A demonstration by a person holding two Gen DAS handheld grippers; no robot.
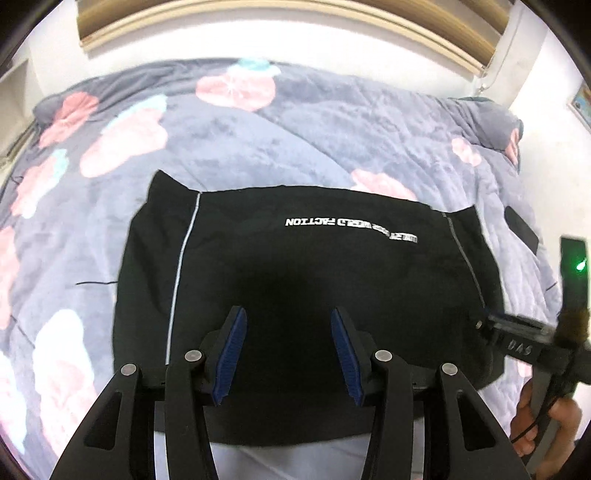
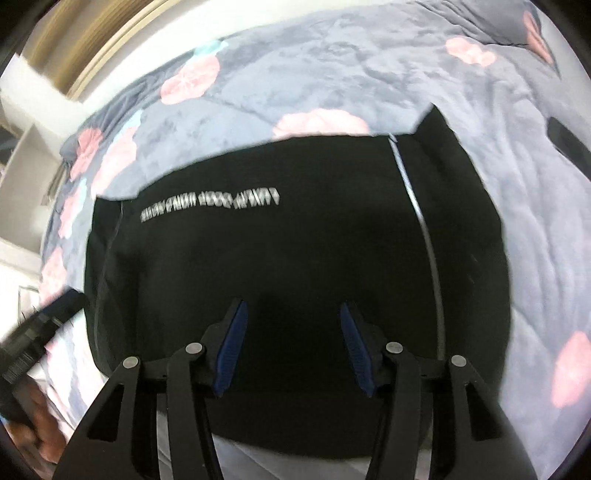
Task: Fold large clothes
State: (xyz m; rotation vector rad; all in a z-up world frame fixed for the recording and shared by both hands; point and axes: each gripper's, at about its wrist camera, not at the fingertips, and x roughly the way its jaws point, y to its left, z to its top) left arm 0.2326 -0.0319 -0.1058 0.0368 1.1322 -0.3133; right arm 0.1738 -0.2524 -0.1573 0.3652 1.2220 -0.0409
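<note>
Garment [image 1: 295, 280], black, folded into a wide slab on the bed, white lettering across the far part and a pale stripe down each side. Long axis left to right, straight across in front of both grippers, both tilted steeply down at it from the near edge. Going left to right: blanket [image 1: 92, 229] in grey-blue with pink blobs, then the left stripe, then left gripper [image 1: 288, 354] over the near middle of the cloth, blue pads parted about halfway, nothing between them, not touching fabric as far as can be told. Further right, right gripper [image 2: 291, 347] in the same pose, half open, empty too, poised over the right half near that stripe. Both about equally close to the near hem; left nearer the left edge, right nearer the right, so a fold away from the body probably means each pinching its own near corner. From the left view, right gripper's body just at the cloth's right edge with a hand [image 1: 546, 421] under it. Small dark flat thing [image 1: 521, 229] on the blanket further right, can't tell what. Beyond the bed, white wall and a wooden headboard [image 1: 280, 18].
</note>
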